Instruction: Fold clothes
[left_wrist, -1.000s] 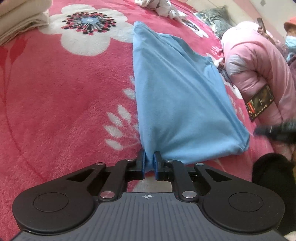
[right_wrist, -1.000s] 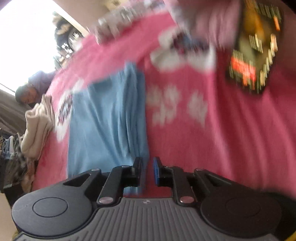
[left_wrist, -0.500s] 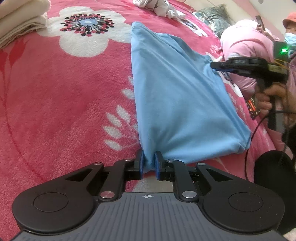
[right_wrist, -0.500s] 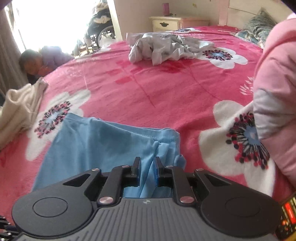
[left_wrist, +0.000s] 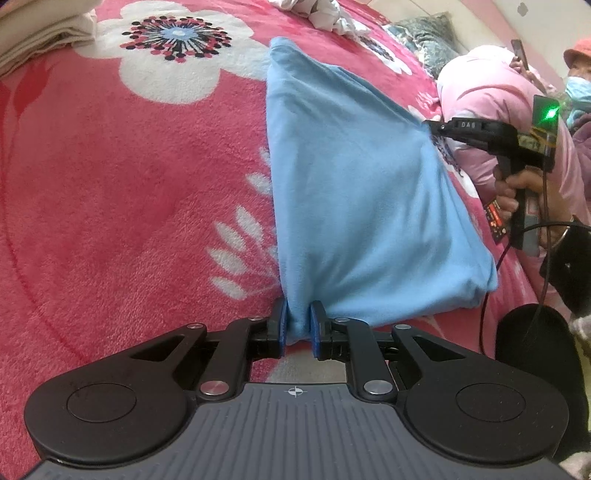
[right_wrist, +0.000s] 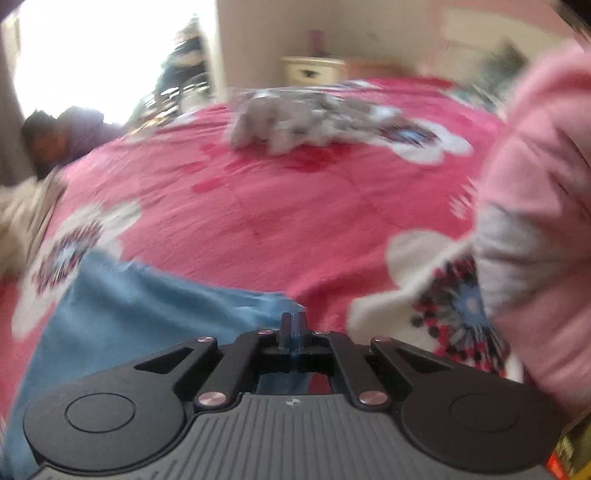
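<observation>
Right gripper now clamped on blue cloth far edge, left gripper pinching near corner, only left cam shows both.

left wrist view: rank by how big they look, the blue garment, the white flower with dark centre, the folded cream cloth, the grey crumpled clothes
1. blue garment
2. white flower
3. folded cream cloth, cut off by the frame
4. grey crumpled clothes, farthest and partly cropped, so unsure
</observation>
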